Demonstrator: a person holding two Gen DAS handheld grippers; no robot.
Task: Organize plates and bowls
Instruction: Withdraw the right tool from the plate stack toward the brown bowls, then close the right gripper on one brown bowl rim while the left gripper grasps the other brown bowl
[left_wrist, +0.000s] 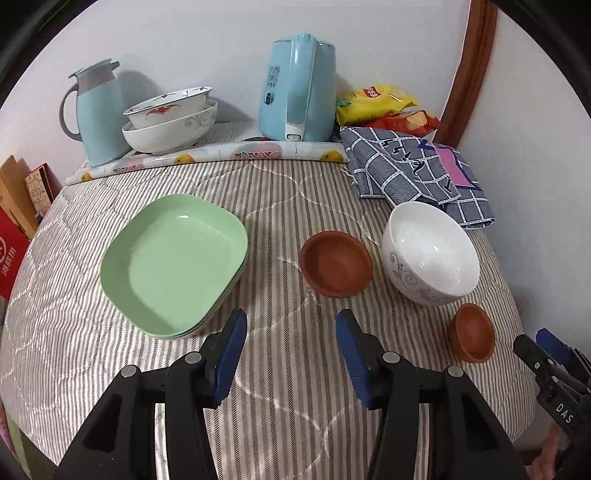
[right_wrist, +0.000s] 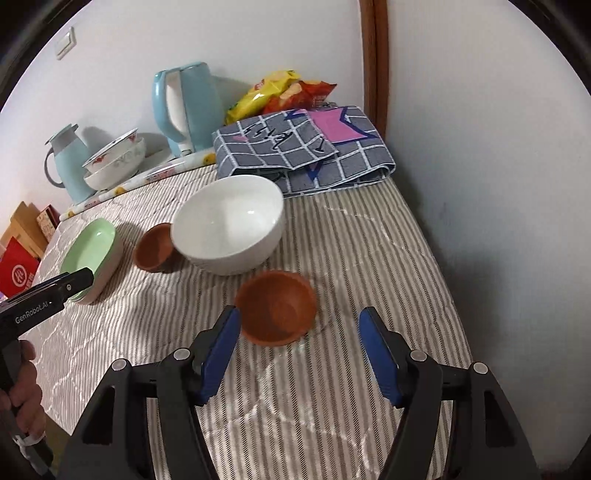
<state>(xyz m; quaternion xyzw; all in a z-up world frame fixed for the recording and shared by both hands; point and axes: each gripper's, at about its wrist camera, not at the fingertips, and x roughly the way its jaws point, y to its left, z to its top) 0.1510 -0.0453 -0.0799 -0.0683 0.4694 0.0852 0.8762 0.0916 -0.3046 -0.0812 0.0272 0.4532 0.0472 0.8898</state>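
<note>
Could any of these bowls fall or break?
Maybe. The small brown bowl sits just ahead of the open right tool, near the table's front edge, so a clumsy nudge might push it off. The white bowl stands close to the other brown bowl; lifting either carelessly could knock them together.

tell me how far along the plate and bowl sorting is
Looks done: green plates stacked, two patterned bowls nested at the back. In hand: nothing; the left tool and right tool are both open, the right one nearest a small brown bowl. Left: the other brown bowl and the white bowl sit separately on the striped cloth.
</note>
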